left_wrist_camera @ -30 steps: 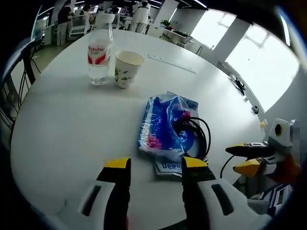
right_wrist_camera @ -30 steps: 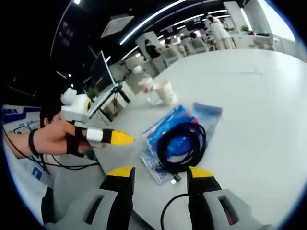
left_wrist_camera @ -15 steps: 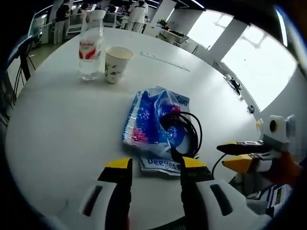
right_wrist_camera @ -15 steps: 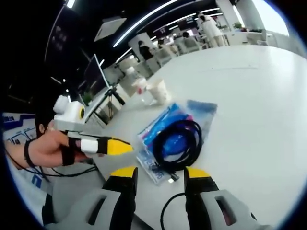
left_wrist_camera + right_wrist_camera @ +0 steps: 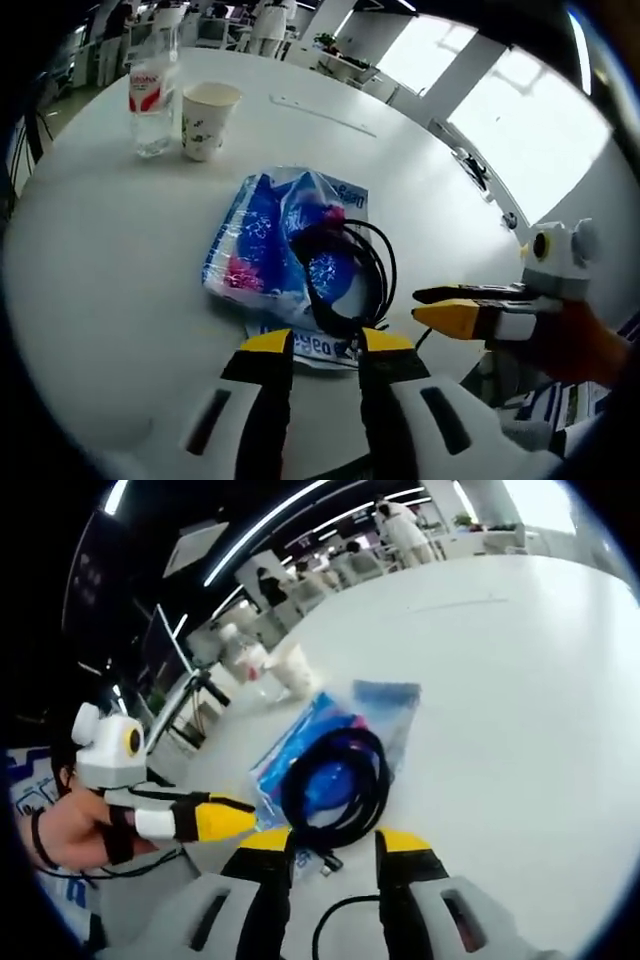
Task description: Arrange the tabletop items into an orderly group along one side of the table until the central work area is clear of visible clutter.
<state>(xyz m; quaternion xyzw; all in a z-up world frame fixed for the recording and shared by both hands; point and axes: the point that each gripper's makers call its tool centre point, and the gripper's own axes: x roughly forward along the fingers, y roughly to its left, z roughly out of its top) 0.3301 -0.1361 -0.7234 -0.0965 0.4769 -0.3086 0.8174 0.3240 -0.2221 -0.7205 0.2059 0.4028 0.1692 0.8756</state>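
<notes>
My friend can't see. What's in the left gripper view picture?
A blue plastic bag with a coiled black cable on it lies on a white round table. Farther off stand a water bottle and a paper cup.

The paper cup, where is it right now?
In the left gripper view the paper cup stands far up the white table, just right of the water bottle, beyond the blue bag.

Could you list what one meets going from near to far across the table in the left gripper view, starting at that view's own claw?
Left claw → black cable coil lying on the blue plastic packet → paper cup → water bottle beside it, slightly farther.
</notes>
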